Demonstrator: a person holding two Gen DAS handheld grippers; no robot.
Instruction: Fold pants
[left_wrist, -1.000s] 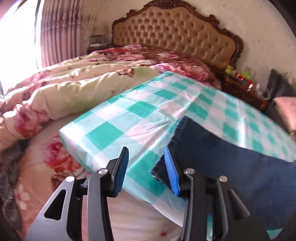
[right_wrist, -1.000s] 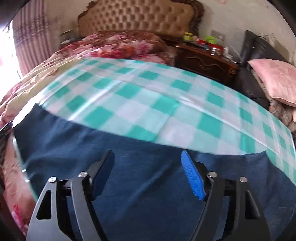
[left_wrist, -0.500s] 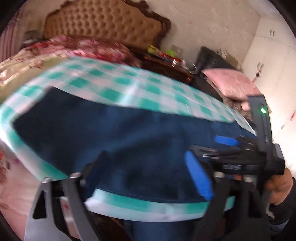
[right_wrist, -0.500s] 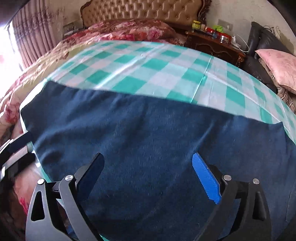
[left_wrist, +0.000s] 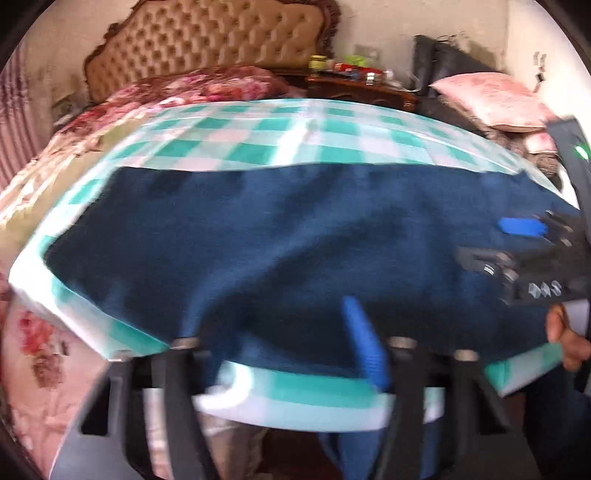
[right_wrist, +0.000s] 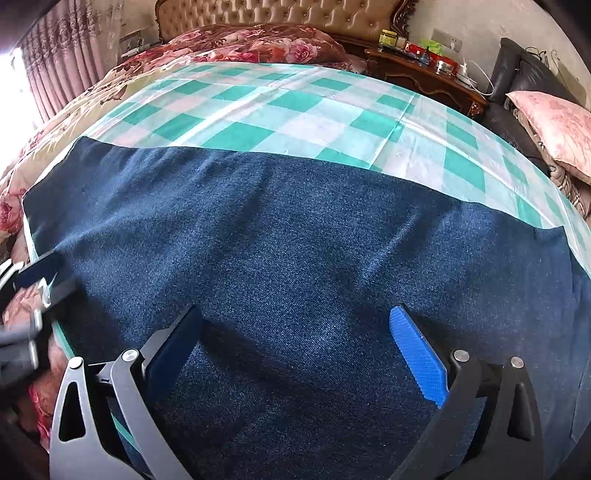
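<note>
Dark blue pants (right_wrist: 295, 240) lie flat and lengthwise on a green-and-white checked cloth (right_wrist: 295, 103), also seen as pants (left_wrist: 295, 251). My left gripper (left_wrist: 277, 339) is at their near edge, low in a blurred left wrist view. Its jaws are closing with the fabric edge between them, and the pads do not visibly press on it. My right gripper (right_wrist: 295, 332) hovers over the middle of the pants. Its jaws are opening wide, with cloth lying below them but nothing gripped. The right gripper (left_wrist: 495, 242) shows at the right, and the left gripper (right_wrist: 37, 273) at the left edge.
The checked cloth (left_wrist: 258, 129) covers a raised surface on a bed with floral quilts (right_wrist: 258, 40) and a tufted headboard (left_wrist: 207, 40). A wooden nightstand (right_wrist: 424, 74) with bottles stands behind, and a pink pillow (right_wrist: 554, 129) rests on a dark seat. A hand (left_wrist: 565, 339) holds the right gripper.
The left gripper swung from the pants' left corner to their near edge; its jaws spread wide, then narrowed. The right gripper sank closer to the pants and its jaws widened.
</note>
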